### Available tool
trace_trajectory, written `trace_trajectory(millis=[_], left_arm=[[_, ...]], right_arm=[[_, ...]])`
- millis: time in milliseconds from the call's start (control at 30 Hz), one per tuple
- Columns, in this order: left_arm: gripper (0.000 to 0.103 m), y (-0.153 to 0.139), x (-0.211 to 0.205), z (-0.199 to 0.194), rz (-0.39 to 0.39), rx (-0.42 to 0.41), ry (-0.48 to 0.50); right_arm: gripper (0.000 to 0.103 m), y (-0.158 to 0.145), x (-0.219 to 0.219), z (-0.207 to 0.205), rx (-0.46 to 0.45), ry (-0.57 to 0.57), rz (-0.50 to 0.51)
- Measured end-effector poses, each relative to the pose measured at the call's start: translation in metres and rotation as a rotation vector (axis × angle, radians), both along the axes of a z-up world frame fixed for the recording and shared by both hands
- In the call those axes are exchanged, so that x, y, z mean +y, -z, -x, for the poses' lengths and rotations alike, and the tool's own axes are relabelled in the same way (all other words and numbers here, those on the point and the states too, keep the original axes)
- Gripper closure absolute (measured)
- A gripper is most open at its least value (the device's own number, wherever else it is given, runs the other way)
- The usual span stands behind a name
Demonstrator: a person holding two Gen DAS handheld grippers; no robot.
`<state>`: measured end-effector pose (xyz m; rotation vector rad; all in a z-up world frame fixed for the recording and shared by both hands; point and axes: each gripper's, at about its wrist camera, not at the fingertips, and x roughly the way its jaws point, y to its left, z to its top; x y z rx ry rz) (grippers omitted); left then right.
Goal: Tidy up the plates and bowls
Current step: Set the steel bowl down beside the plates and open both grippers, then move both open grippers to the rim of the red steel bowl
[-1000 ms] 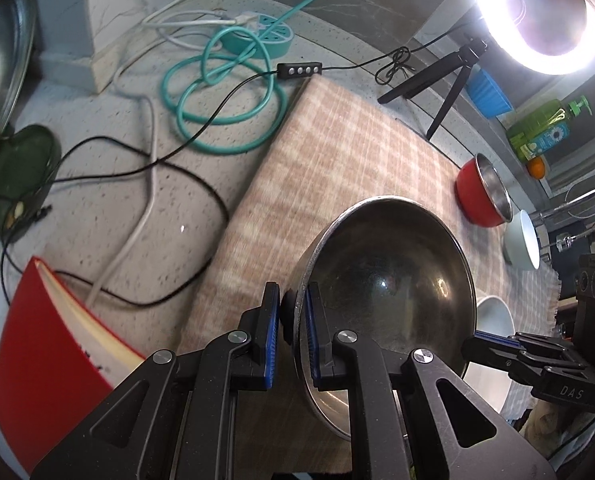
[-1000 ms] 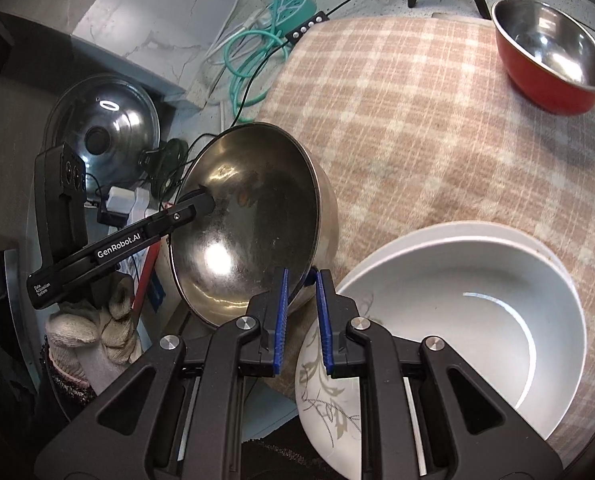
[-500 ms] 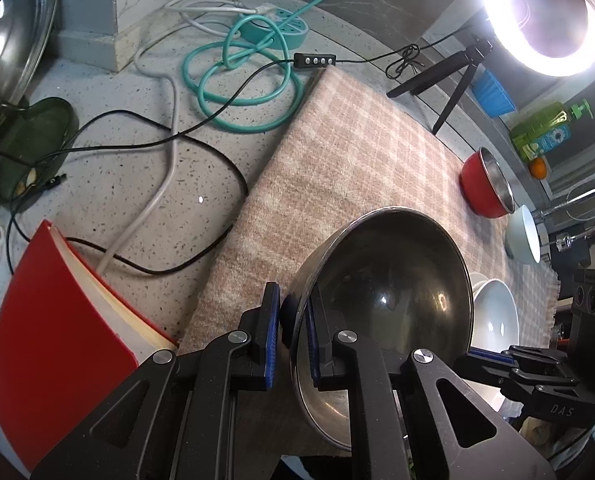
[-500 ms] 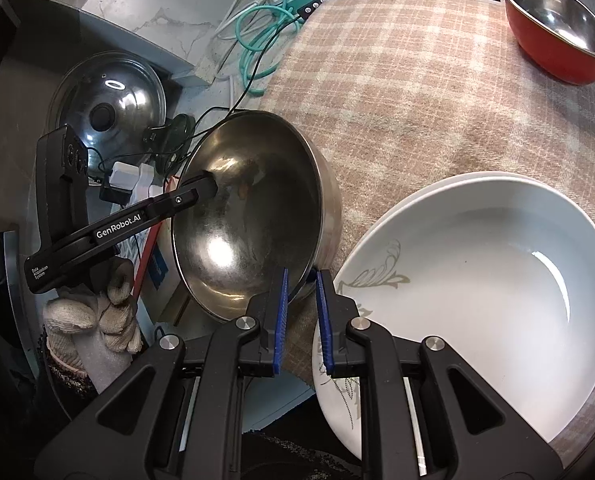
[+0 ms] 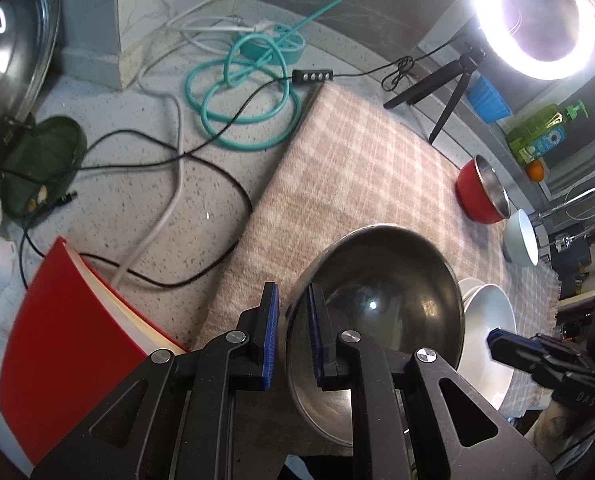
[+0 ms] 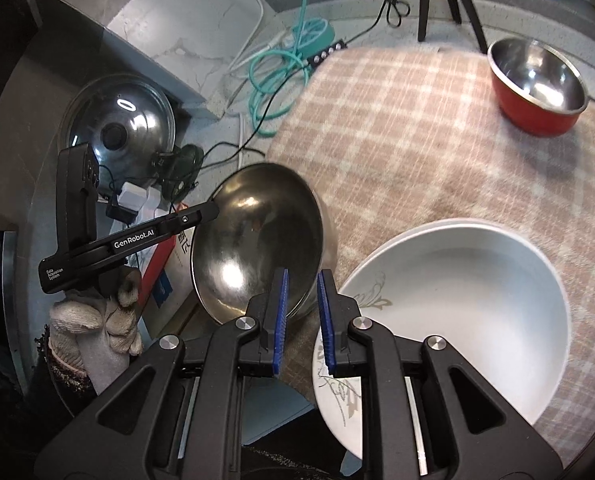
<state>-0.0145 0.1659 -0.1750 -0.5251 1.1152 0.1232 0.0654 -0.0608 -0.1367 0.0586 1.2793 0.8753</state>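
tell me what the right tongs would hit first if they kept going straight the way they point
Most likely the steel bowl: its near rim and side sit just ahead of the right tongs, which grip the white bowl. Depth is unclear, so they might slip past onto the checked cloth.

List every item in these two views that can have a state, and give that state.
left gripper: shut on the steel bowl's rim
steel bowl: tilted, empty
right gripper: shut by the white bowl's rim, grip unclear
white bowl: empty
red bowl: upright on the cloth, empty
ring light: on
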Motion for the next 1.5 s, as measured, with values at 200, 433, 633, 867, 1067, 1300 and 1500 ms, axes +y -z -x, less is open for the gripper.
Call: trace_trajectory(millis=[200, 433, 633, 867, 1067, 1300, 1500], left_arm=[[0.09, -0.011, 0.003, -0.001, -0.02, -0.027, -0.017], [0.09, -0.03, -0.009, -0.007, -0.035, -0.074, -0.02], [0.09, -0.052, -0.039, -0.024, -0.034, -0.126, 0.024], [0.089, -0.061, -0.088, -0.061, -0.035, -0.145, 0.1], [0.078, -0.066, -0.129, -0.095, -0.027, -0.155, 0.153], [0.074, -0.059, -0.168, -0.143, 0.027, -0.146, 0.148], [0.074, -0.038, -0.179, -0.176, 0.047, -0.078, 0.114]], right_arm=[[0.086, -0.021, -0.037, -0.002, -0.104, 0.043, 0.02], [0.084, -0.032, -0.105, -0.017, -0.185, 0.144, 0.058], [0.065, -0.044, -0.169, -0.042, -0.266, 0.288, 0.06], [0.024, -0.072, -0.22, -0.071, -0.391, 0.349, 0.093], [0.024, -0.077, -0.231, -0.101, -0.367, 0.321, 0.106], [0.025, -0.053, -0.219, -0.143, -0.244, 0.259, 0.017], [0.047, -0.026, -0.2, -0.181, -0.11, 0.221, -0.035]])
